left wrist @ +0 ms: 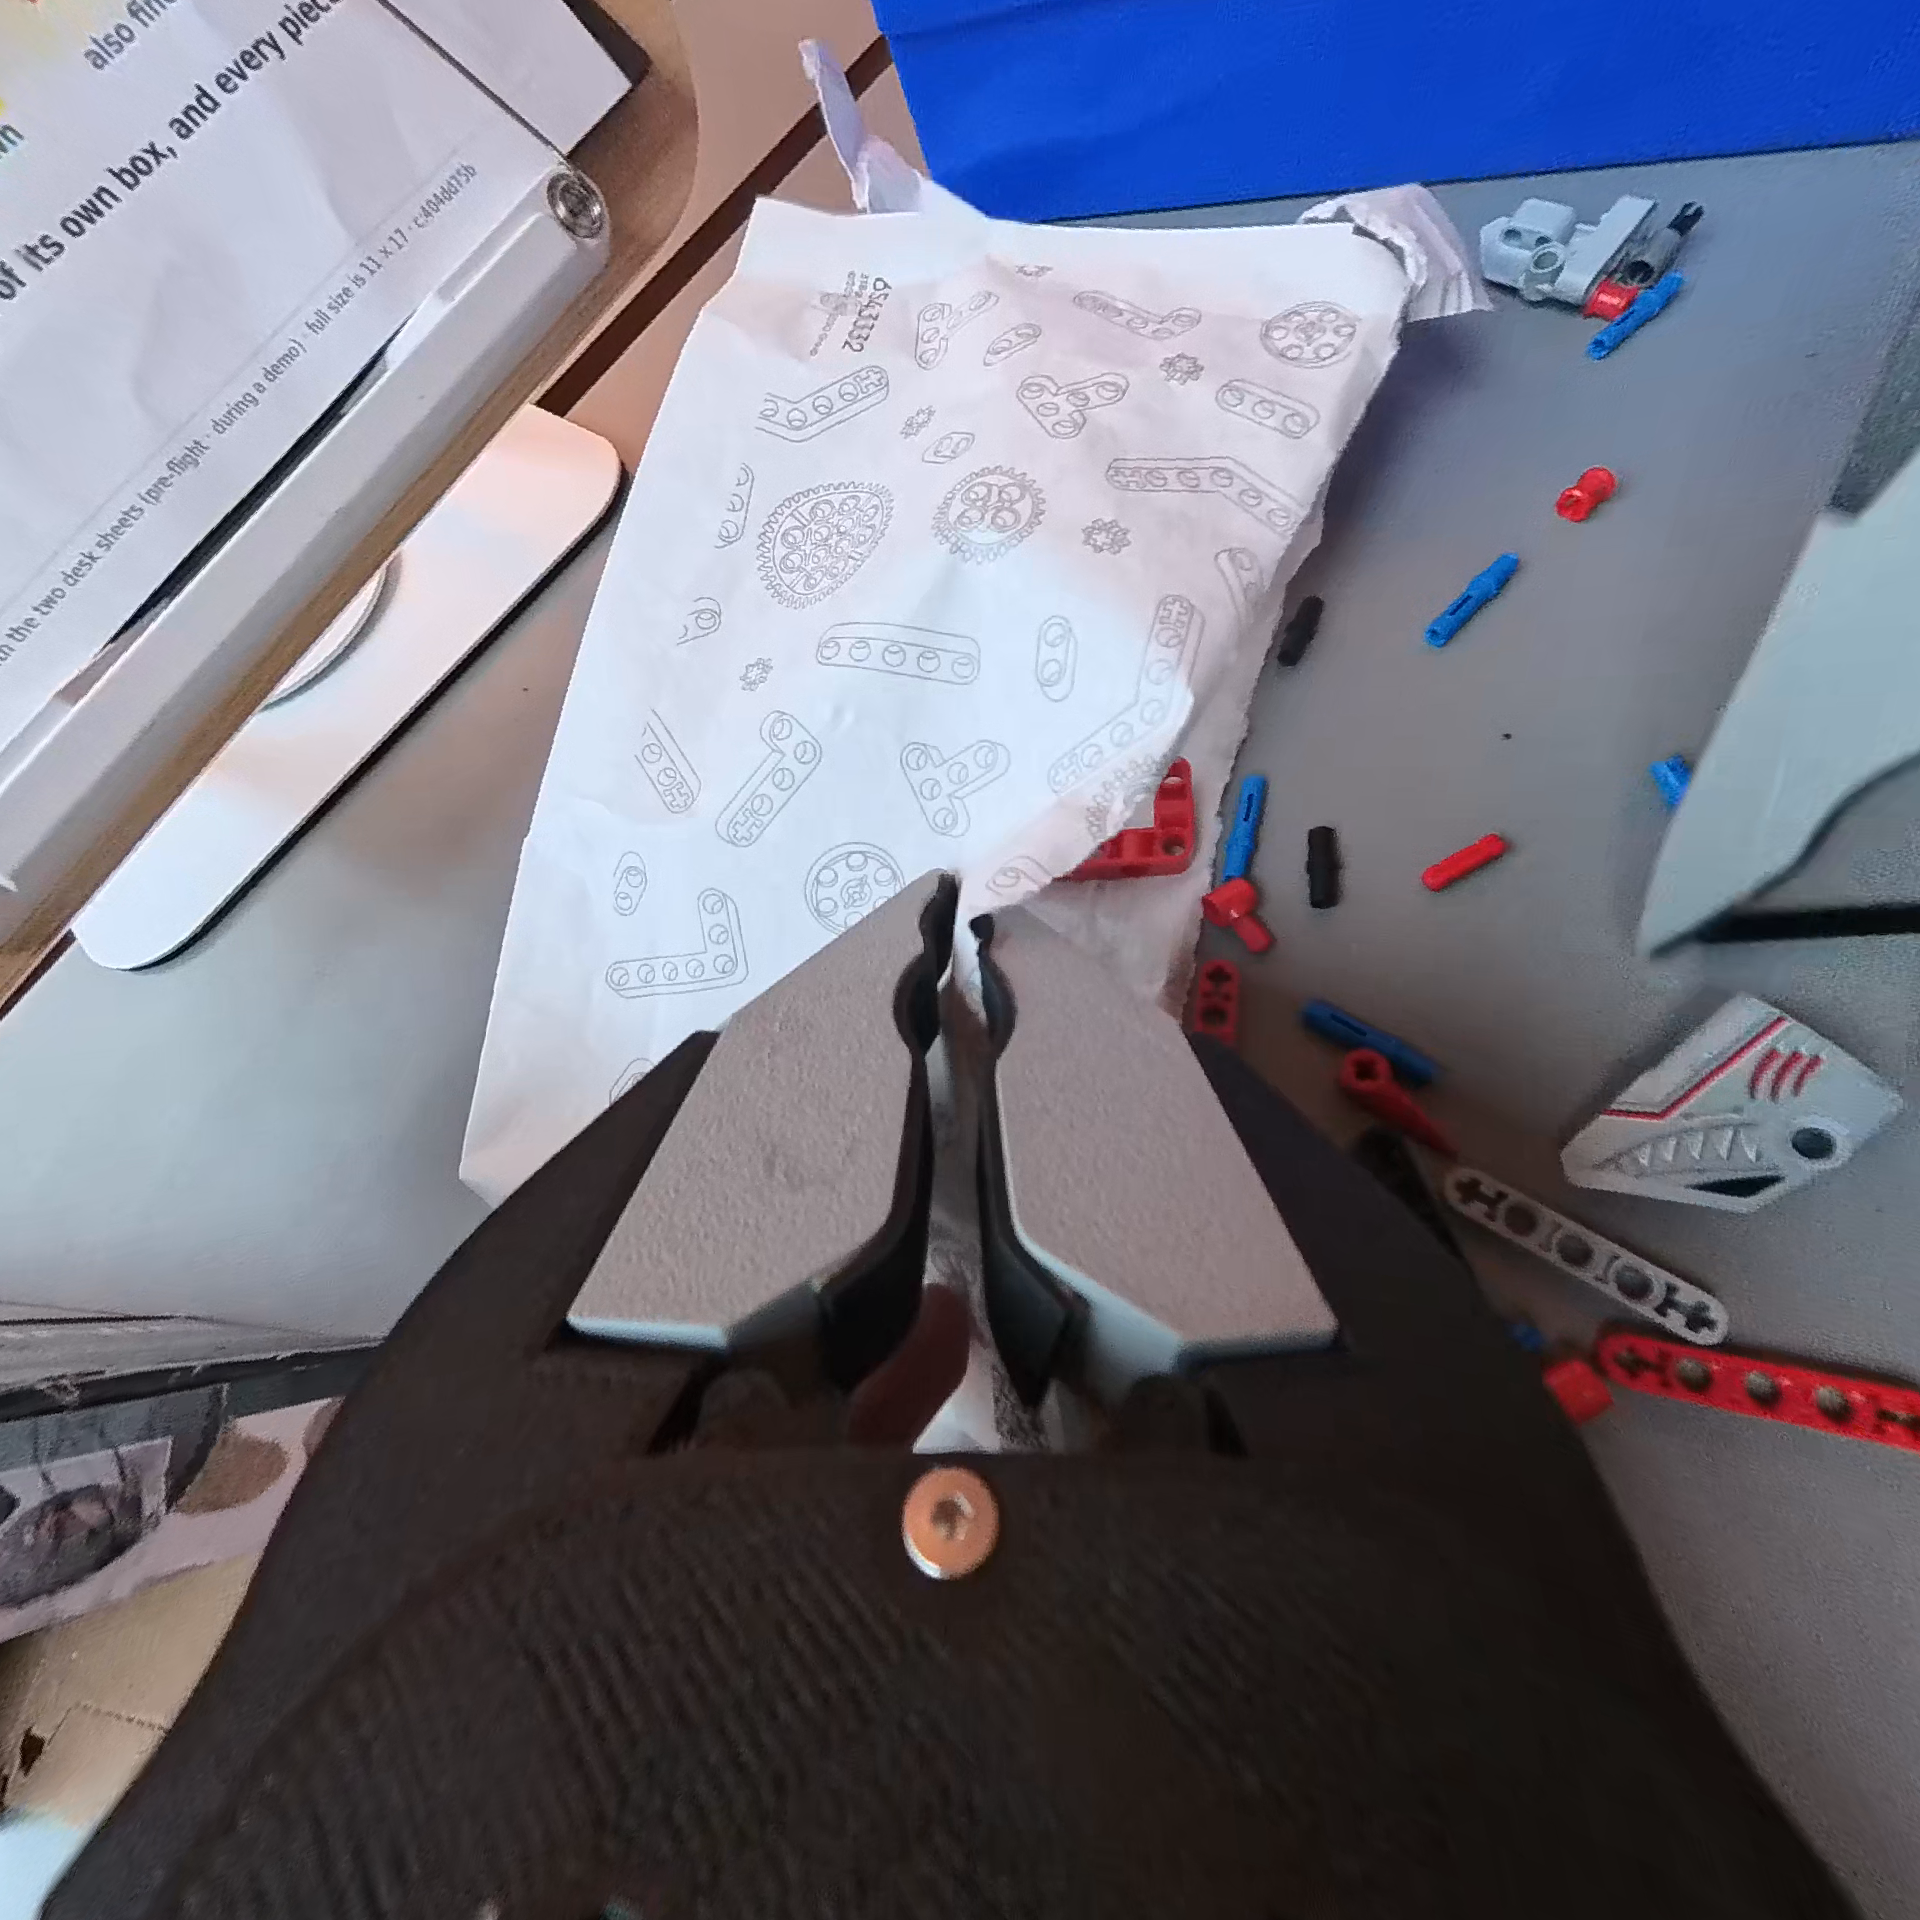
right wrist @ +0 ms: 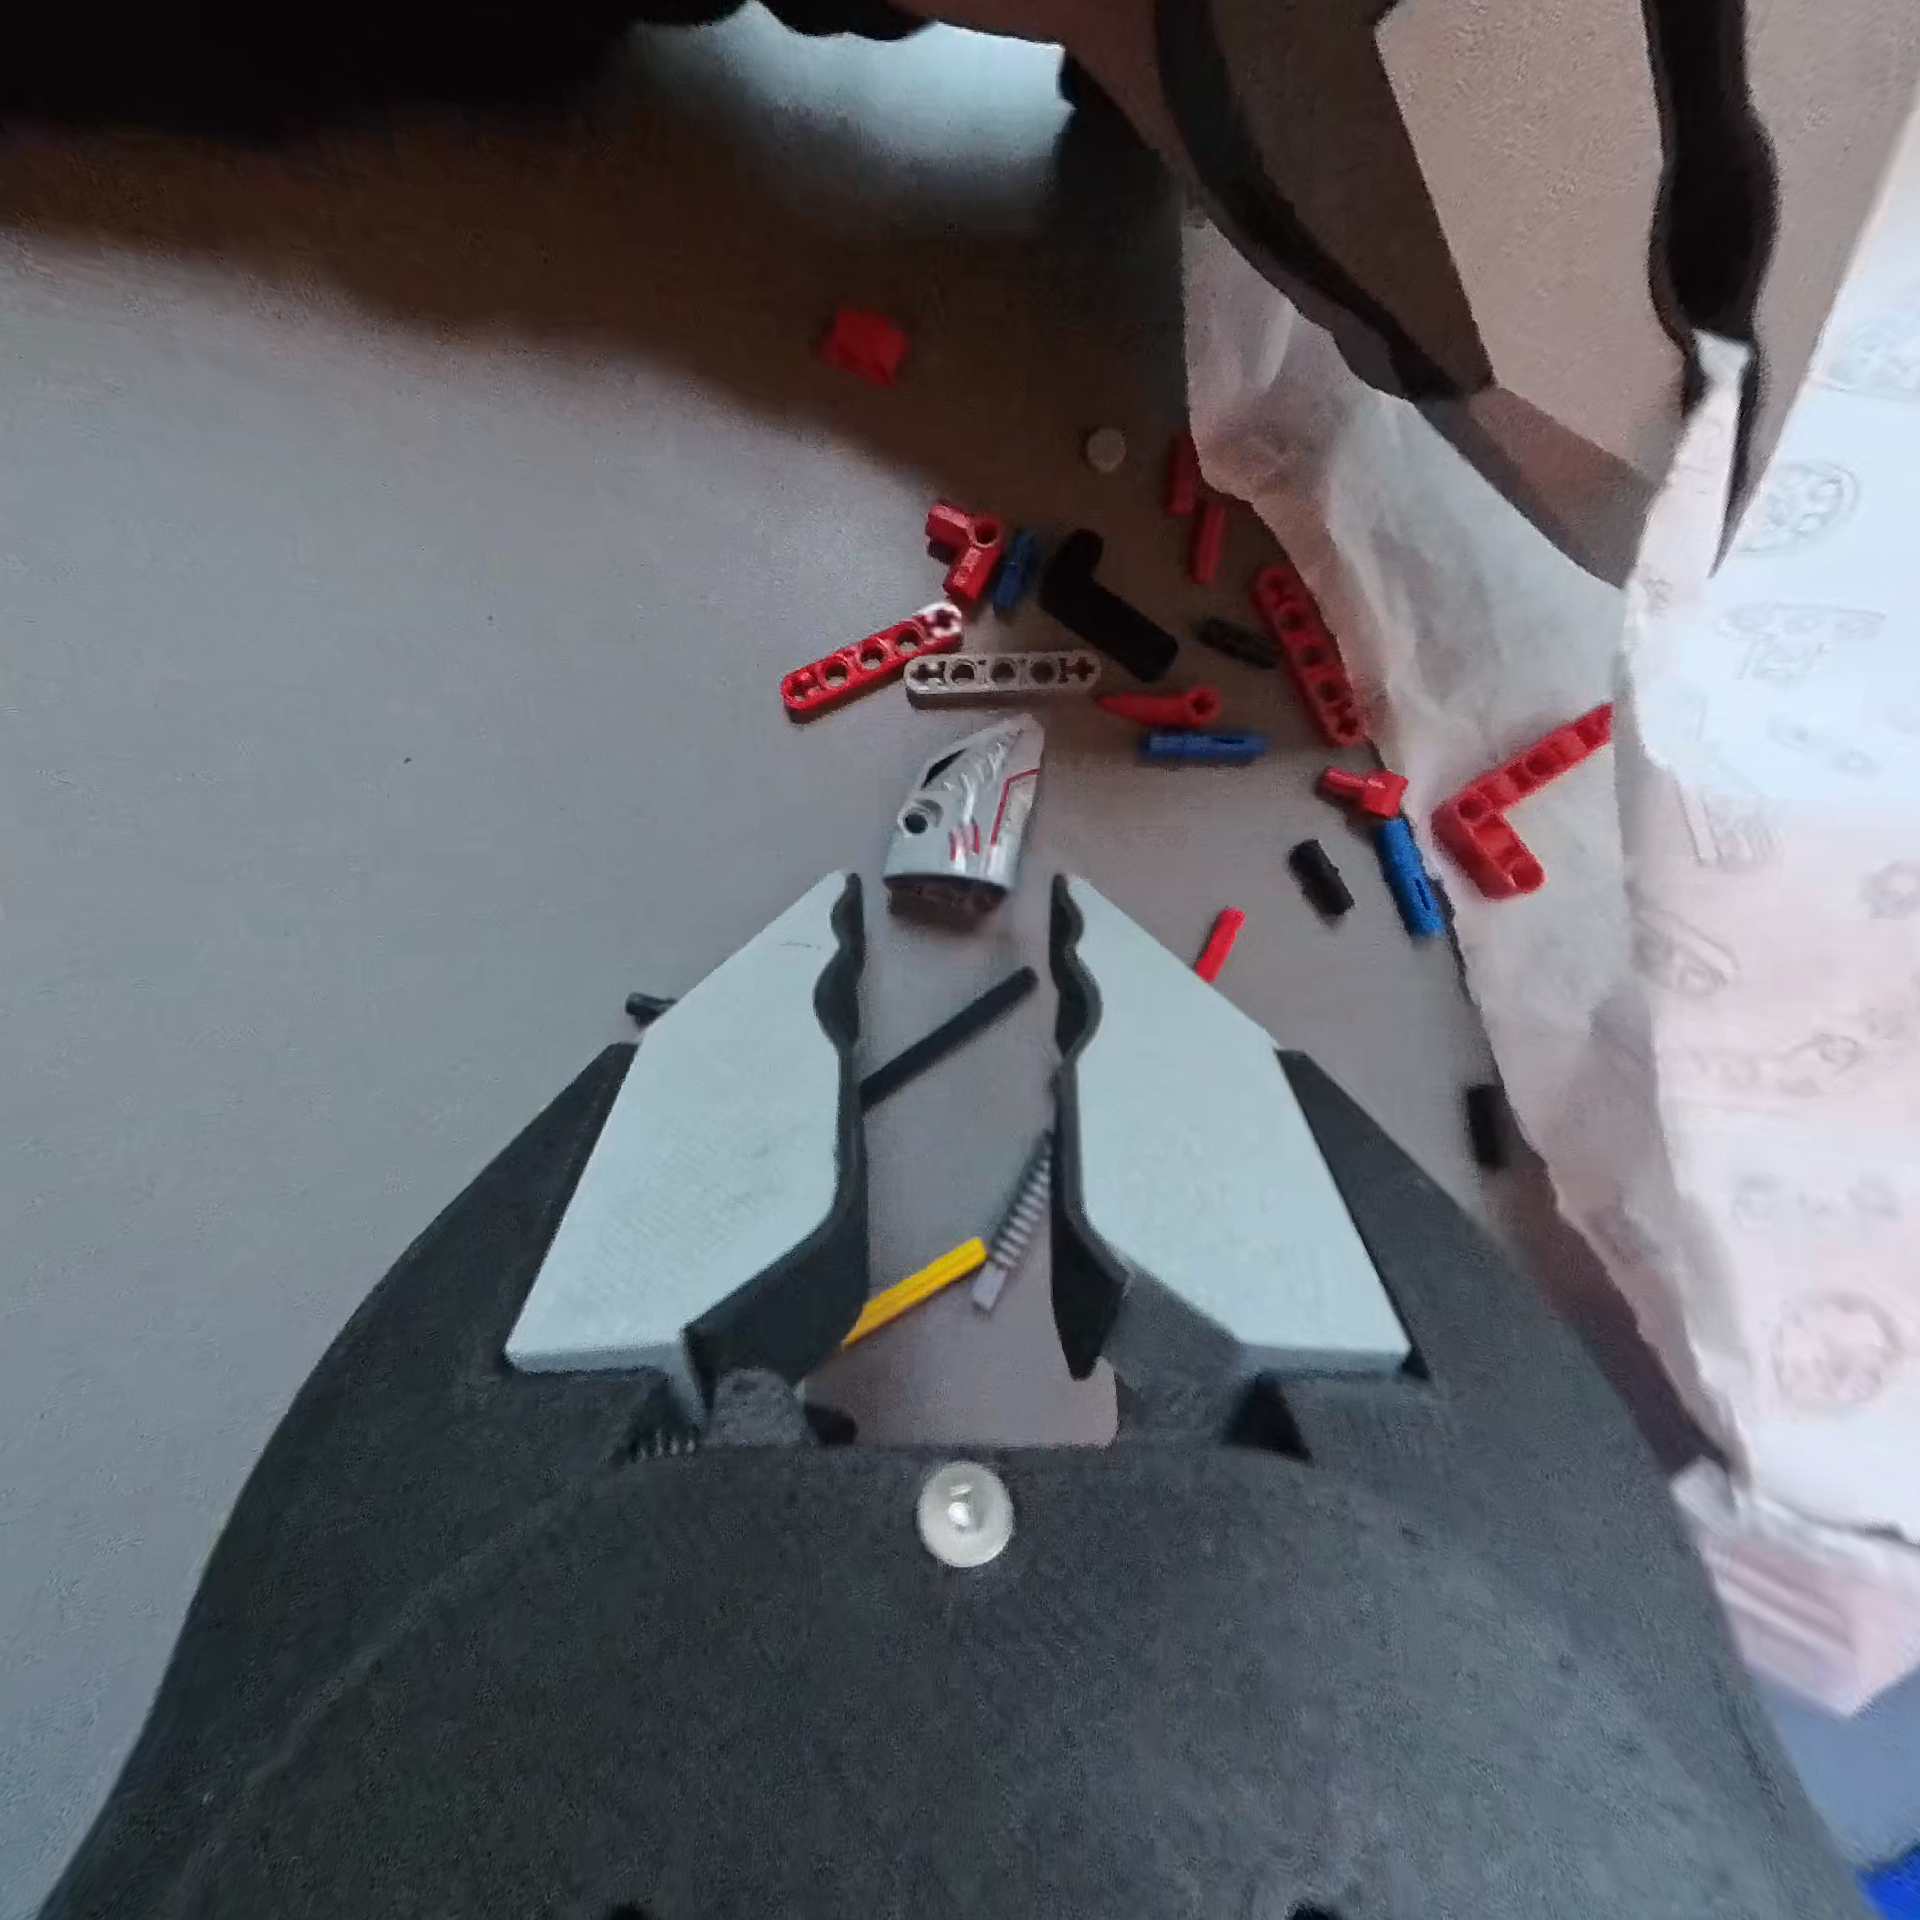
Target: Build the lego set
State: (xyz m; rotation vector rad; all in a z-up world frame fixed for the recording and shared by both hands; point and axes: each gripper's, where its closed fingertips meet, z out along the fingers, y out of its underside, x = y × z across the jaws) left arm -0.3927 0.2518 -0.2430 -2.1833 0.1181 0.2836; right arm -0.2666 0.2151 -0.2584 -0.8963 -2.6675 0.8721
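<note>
Inspection of the left wrist view found the left gripper (left wrist: 964, 906) with its jaws nearly together, pinching the lower edge of the white paper bag (left wrist: 935, 582). The bag lay flattened on the grey tabletop (left wrist: 312, 1039), and loose lego pieces were scattered to the bag's right: a red angled beam (left wrist: 1148, 831) half under its torn edge, blue and black pins, a grey shark-print panel (left wrist: 1725, 1132) and a grey beam (left wrist: 1584, 1252) further out.

Examination of the right wrist view found the right gripper (right wrist: 954, 899) with jaws apart and holding nothing, hovering over the tabletop (right wrist: 312, 727). The shark-print panel (right wrist: 966, 810) lay just beyond its fingertips, its long axis running roughly away from the gripper. A black axle (right wrist: 951, 1034) and a yellow axle (right wrist: 914, 1288) lay between the jaws on the surface below. The bag (right wrist: 1558, 935) rose at the panel's right, with the left gripper (right wrist: 1558, 312) clamped on it above.

Judgement: the right gripper was the nearer to the panel, and a short forward reach would serve.
</note>
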